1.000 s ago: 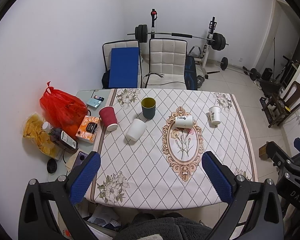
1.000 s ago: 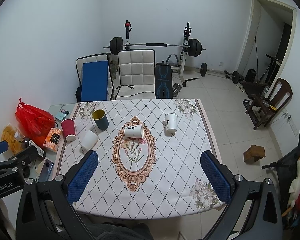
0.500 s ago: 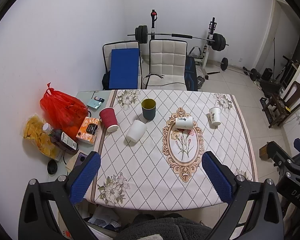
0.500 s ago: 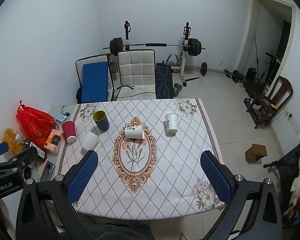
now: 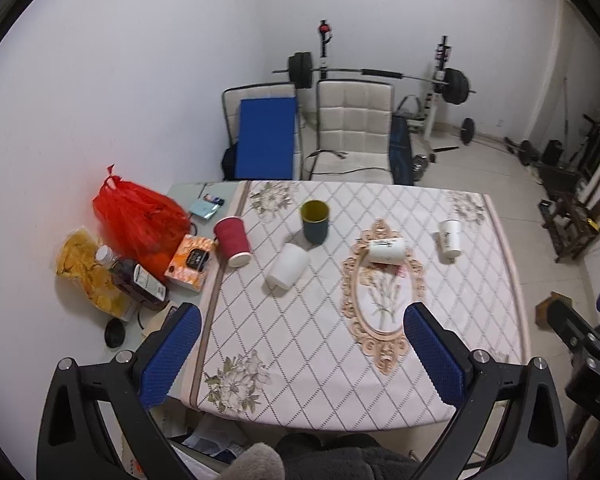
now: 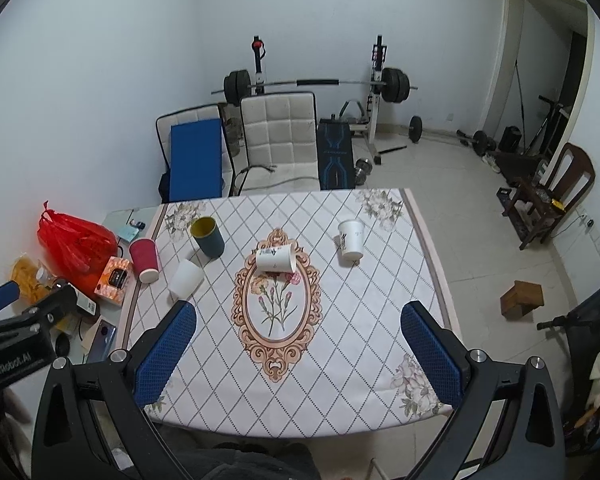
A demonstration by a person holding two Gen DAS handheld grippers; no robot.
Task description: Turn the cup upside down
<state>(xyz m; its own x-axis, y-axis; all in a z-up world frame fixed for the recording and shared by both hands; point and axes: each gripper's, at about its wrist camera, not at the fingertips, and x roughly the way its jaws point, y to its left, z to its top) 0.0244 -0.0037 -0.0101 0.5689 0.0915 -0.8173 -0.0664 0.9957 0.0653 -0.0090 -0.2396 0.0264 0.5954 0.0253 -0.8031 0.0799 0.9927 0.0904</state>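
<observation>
Nothing has moved since earlier: both grippers, left gripper and right gripper, hover at the near bench edge with jaws released, the cup lying sideways mid-bench.

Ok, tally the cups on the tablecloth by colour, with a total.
White cups: 3
Red cup: 1
Dark green cup, yellow inside: 1
Total: 5
</observation>
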